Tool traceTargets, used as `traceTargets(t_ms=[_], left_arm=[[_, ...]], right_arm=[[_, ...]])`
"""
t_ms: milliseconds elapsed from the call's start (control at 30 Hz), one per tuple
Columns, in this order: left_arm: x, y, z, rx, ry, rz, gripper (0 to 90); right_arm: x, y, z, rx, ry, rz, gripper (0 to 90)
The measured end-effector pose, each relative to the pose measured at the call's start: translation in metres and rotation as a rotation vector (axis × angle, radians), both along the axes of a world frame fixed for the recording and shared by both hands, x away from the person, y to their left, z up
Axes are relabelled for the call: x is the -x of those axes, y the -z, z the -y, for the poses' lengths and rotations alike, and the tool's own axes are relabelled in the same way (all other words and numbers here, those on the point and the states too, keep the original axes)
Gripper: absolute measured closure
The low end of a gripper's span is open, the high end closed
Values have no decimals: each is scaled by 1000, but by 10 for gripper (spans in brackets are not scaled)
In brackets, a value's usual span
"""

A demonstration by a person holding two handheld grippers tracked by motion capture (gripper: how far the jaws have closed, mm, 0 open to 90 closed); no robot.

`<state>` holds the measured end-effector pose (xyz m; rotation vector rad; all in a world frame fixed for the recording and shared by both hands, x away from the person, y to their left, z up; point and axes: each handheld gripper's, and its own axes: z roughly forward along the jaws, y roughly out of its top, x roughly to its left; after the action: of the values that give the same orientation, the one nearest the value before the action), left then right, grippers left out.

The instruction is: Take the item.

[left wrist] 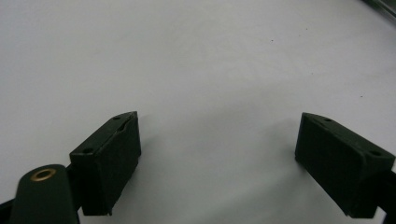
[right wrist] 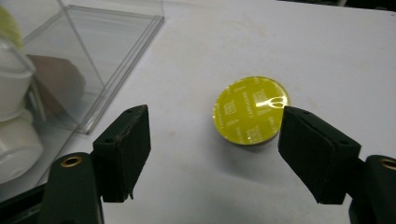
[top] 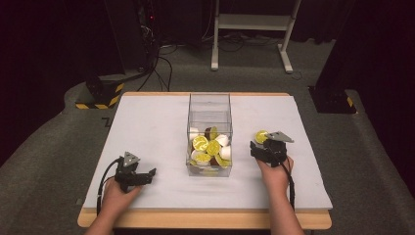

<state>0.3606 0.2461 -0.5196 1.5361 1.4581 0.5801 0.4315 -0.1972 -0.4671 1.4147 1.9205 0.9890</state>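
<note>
A clear plastic box (top: 209, 110) stands in the middle of the white table (top: 156, 122), holding several coffee capsules (top: 208, 146) with yellow lids, white bodies and brown ones. One loose yellow-lidded capsule (right wrist: 251, 110) sits on the table to the box's right (top: 261, 136). My right gripper (right wrist: 217, 151) is open just short of that capsule, its jaws spread wider than the lid and not touching it; from above the gripper (top: 263, 148) sits right of the box. My left gripper (left wrist: 218, 158) is open over bare table, at the near left (top: 138, 175).
The box's clear wall (right wrist: 88, 74) and white capsules (right wrist: 14, 116) lie to the left of my right gripper. A white stand (top: 252, 29) and cables are on the floor beyond the table. The wooden front edge (top: 205, 219) runs under the person's forearms.
</note>
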Motion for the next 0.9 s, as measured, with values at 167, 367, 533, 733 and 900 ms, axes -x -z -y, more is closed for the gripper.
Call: traceTargets(t_ms=[167,367,533,733,900], left_arm=[[0,0,0,0,0,0,145],[0,0,1,12,-8,6,145],[0,0,1,9,-6,6,145],[0,0,1,8,-5,6,145],[0,0,0,0,0,0,145]], right_arm=[[14,4,-10,17,-37,-1,247],[25,12,-16,23,-54,-25,247],[33,21,-21,34,-72,-58,235],[40,35,-28,71,-90,-120,222],[41,37,-32,109,-70,-115,184]])
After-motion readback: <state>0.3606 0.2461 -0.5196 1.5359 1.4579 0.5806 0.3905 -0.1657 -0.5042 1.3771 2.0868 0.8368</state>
